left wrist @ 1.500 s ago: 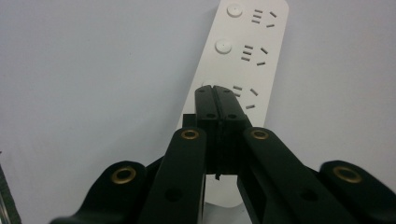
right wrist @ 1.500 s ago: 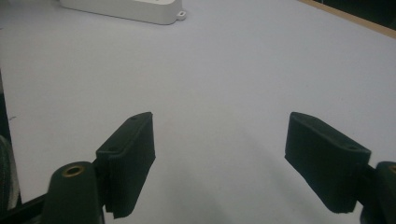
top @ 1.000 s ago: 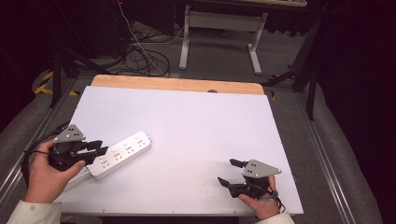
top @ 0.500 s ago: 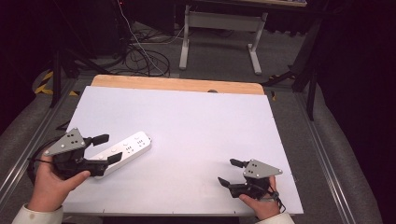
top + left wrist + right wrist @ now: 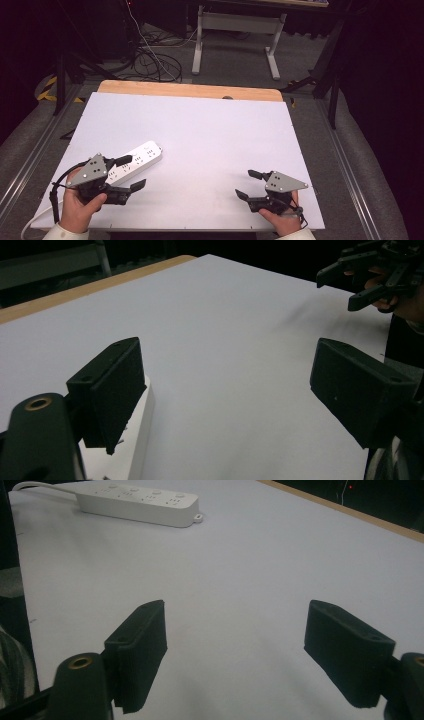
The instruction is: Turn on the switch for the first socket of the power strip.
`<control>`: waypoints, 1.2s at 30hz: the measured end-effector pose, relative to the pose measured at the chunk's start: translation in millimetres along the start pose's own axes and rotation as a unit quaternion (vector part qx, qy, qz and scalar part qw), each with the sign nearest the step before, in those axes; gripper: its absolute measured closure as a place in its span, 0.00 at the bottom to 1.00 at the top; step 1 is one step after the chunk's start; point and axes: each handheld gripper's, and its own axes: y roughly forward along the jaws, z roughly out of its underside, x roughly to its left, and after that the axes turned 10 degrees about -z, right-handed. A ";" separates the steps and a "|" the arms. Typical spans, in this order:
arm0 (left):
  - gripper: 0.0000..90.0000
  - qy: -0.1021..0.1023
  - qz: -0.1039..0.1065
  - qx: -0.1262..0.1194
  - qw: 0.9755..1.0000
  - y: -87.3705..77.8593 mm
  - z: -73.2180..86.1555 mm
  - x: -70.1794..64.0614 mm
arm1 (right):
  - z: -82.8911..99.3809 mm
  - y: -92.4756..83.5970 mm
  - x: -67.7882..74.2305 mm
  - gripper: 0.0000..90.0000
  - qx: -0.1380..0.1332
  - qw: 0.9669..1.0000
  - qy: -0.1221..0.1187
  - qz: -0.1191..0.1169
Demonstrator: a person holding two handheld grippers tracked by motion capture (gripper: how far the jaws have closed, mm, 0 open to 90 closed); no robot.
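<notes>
A white power strip (image 5: 136,159) lies slanted on the white table top (image 5: 210,130) at the near left, with its cord (image 5: 31,225) trailing off the near edge. My left gripper (image 5: 133,171) is open beside the strip's near end, one jaw over the strip and the other over bare table. In the left gripper view the strip's edge (image 5: 139,440) shows under the left jaw of the gripper (image 5: 225,390). My right gripper (image 5: 244,183) rests open at the near right with nothing between its fingers. The right gripper view (image 5: 235,645) looks across the table at the strip (image 5: 140,502).
A wooden strip (image 5: 190,91) runs along the table's far edge. Beyond it on the floor are tangled cables (image 5: 150,60) and a white desk frame (image 5: 235,30). Grey rails flank the table on both sides. The other hand's gripper (image 5: 370,275) appears far off.
My left gripper has shifted right along the strip and its jaws have spread wider. The power strip and the right gripper have stayed put.
</notes>
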 end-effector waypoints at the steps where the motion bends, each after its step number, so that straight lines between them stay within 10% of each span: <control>1: 0.17 -0.002 0.002 -0.001 1.000 0.3 2.2 -0.5 | -0.1 -0.5 0.3 0.28 -0.001 1.000 -0.001 0.000; 15: 0.16 0.035 -0.004 0.044 0.998 8.3 29.1 -1.0 | -0.1 -2.3 1.2 0.28 -0.008 1.000 -0.001 -0.006; 25: 0.16 -0.006 0.009 0.057 0.998 11.2 48.9 -1.4 | 0.3 -2.0 1.0 0.28 -0.007 1.000 0.000 -0.006; 36: 0.18 0.011 0.005 0.088 0.996 13.2 59.8 -1.8 | 1.0 -0.4 0.6 0.28 -0.001 1.000 0.003 -0.010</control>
